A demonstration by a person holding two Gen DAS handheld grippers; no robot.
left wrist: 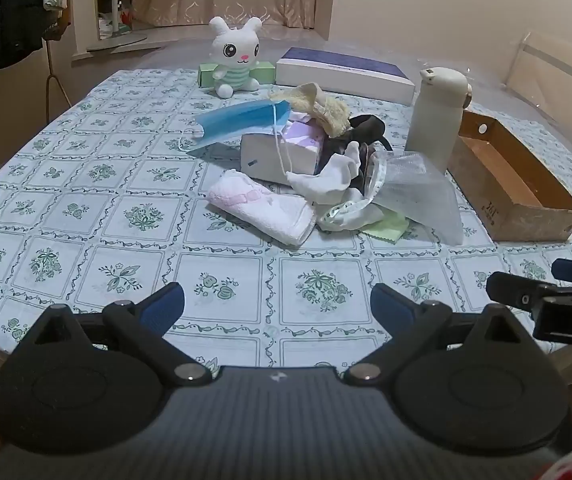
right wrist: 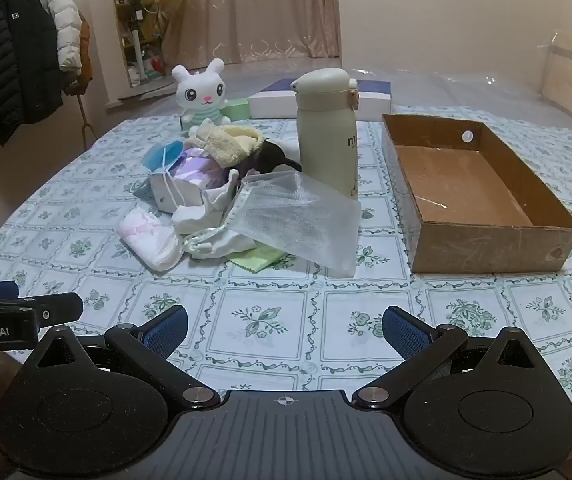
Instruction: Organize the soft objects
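My left gripper (left wrist: 277,306): jaws wide apart, nothing between them, above the bare flowered tablecloth (left wrist: 86,216).
My right gripper (right wrist: 285,330): also spread wide and empty.
Soft pile: at 12 o'clock from me, the blue face mask (left wrist: 242,120), folded white-pink towel (left wrist: 262,208), white socks (left wrist: 326,184), cream fluffy cloth (left wrist: 326,110) and translucent mesh bag (right wrist: 298,220) lie heaped together.
Brown cardboard box (right wrist: 486,248): at 2 o'clock, holds nothing.
White plush rabbit (left wrist: 236,58): far, at 11 o'clock.
Progress: I judge nothing is sorted yet; all remains.
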